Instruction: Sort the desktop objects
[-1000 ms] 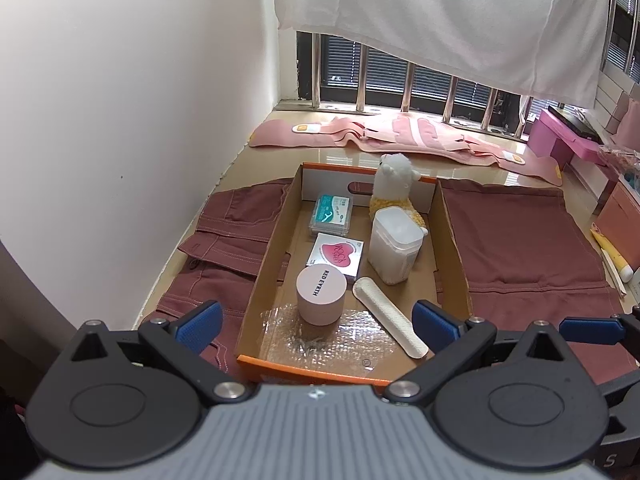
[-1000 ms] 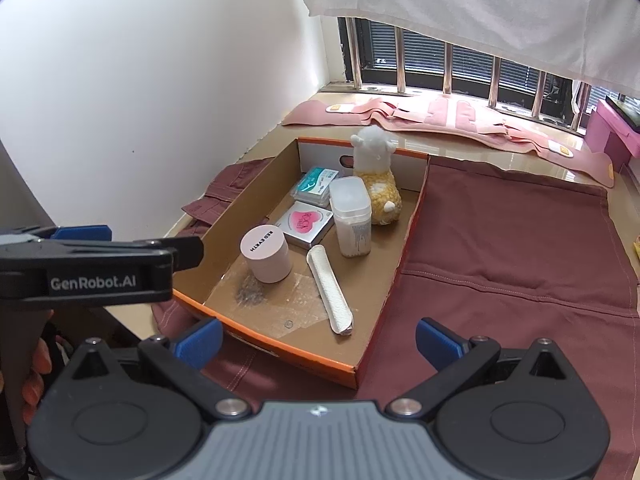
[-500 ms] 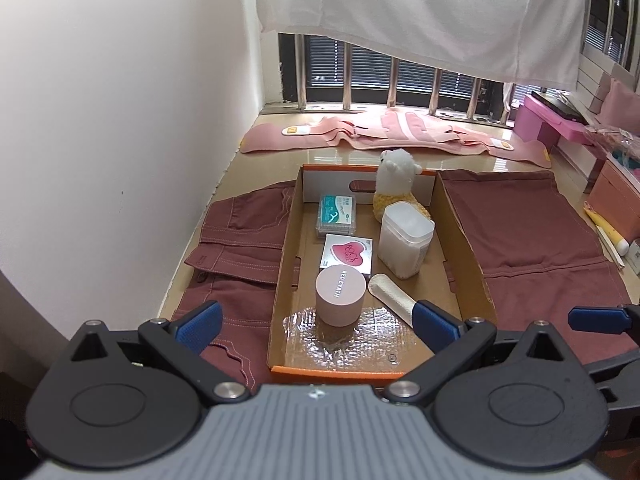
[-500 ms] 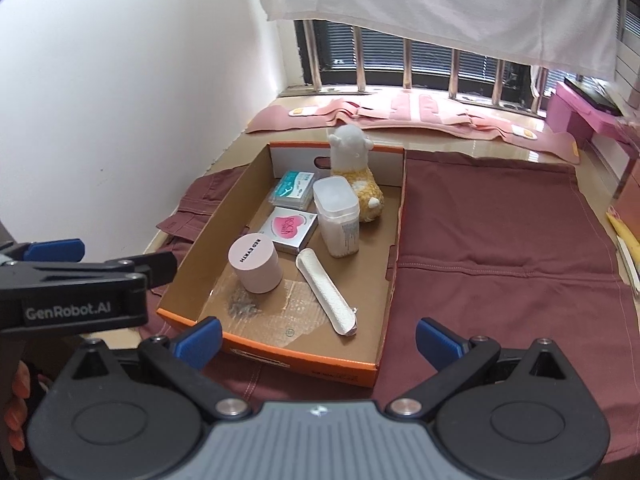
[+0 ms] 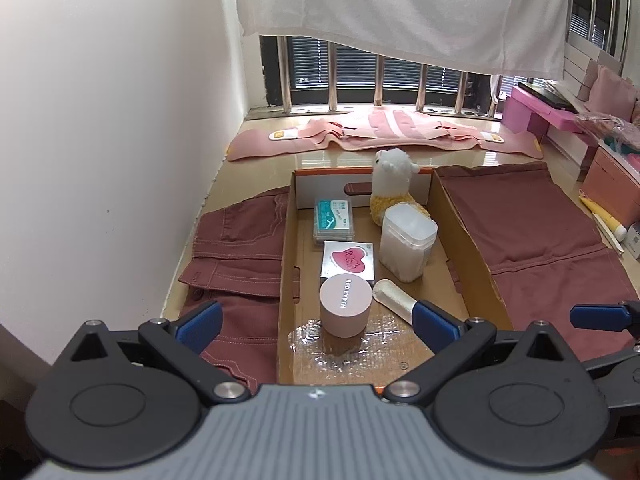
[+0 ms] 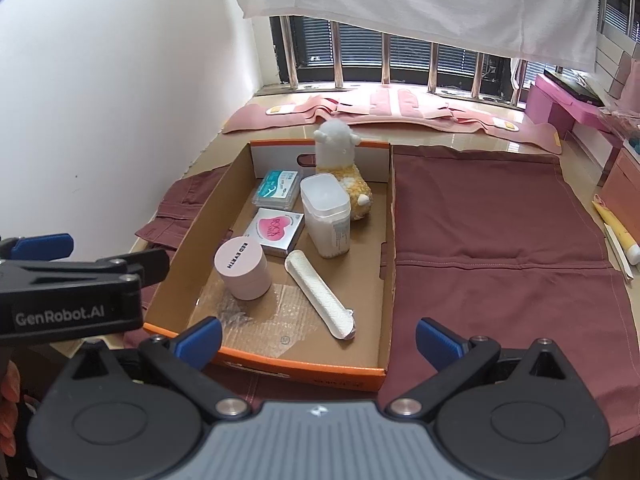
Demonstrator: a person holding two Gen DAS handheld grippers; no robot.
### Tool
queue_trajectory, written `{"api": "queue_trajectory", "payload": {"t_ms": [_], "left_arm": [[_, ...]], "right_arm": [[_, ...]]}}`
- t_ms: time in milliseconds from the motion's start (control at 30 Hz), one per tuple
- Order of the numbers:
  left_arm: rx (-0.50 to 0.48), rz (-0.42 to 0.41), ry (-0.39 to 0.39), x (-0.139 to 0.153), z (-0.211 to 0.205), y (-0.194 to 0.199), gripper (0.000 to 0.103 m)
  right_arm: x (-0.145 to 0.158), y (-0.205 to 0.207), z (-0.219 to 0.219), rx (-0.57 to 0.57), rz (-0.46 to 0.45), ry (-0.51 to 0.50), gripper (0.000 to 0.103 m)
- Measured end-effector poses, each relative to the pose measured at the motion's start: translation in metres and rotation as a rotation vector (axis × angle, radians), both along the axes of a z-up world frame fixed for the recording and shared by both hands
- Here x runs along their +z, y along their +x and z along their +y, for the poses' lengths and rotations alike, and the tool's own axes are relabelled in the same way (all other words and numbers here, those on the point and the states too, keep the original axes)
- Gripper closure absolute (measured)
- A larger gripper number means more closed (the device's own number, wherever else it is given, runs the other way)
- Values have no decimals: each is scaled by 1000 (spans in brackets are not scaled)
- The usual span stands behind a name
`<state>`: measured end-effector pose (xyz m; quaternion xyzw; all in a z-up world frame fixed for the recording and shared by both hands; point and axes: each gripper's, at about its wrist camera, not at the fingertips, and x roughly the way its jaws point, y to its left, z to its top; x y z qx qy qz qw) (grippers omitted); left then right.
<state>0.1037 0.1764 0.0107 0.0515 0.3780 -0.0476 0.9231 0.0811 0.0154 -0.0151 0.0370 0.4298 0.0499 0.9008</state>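
While you hold both tools short of the tray, your left gripper (image 5: 318, 320) has its blue-tipped jaws spread wide and holding nothing, framing the near end of the shallow cardboard tray with the orange rim (image 5: 460, 248). At nine o'clock from the tray, a folded maroon garment (image 5: 236, 248) lies against the white wall (image 5: 120, 120). Inside the tray, at its six o'clock, stands the round pale pink jar (image 5: 345, 309), upright on a patch of clear tape. Just beyond it, toward twelve o'clock, lies the flat white box with the pink heart (image 5: 349, 261), touching the jar's far side, and beyond that the clear case with the teal label (image 5: 333, 221). At three o'clock from the jar lies the long white wrapped stick (image 6: 320, 294), tilted, its far end near the frosted plastic canister (image 5: 406, 248), which stands upright. Behind the canister, at the tray's twelve o'clock, the white and yellow plush alpaca (image 5: 392, 184) sits against the end wall. At three o'clock from the tray a maroon cloth (image 6: 500, 240) is spread flat. Your right gripper (image 6: 318, 340) likewise has its jaws apart and empty, hovering at the tray's near right corner. Beyond everything, a pink fabric piece (image 5: 380, 132) lies below the barred window.
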Motion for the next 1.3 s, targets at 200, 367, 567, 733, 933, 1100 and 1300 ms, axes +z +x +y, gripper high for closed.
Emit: {"api": "queue_trajectory", "payload": {"t_ms": [200,367,567,733,933,1100,1300], "left_arm": [[-17,9,-12,-4,0,9,0],[-22,17,-7,-7,1,14,0],[-30,34,-9,-12,2,20,0],[-15,56,-28,-16,5,26,0],[-15,64,-33,-18,4,30,0],[-13,71,-36,-20,4,32,0],[-12,78,-36,-22,3,34,0]], "right_arm": [[-3,5,2,-18,-1,-5,0],[-6,9,2,-25,0,1,0],[-10,15,3,-25,-3,-4,0],[-12,18,3,-20,-2,-10,0],[-14,20,2,-18,-1,-13,0],[-14,21,1,-14,0,-14,0],[-14,21,1,-9,2,-16,0]]}}
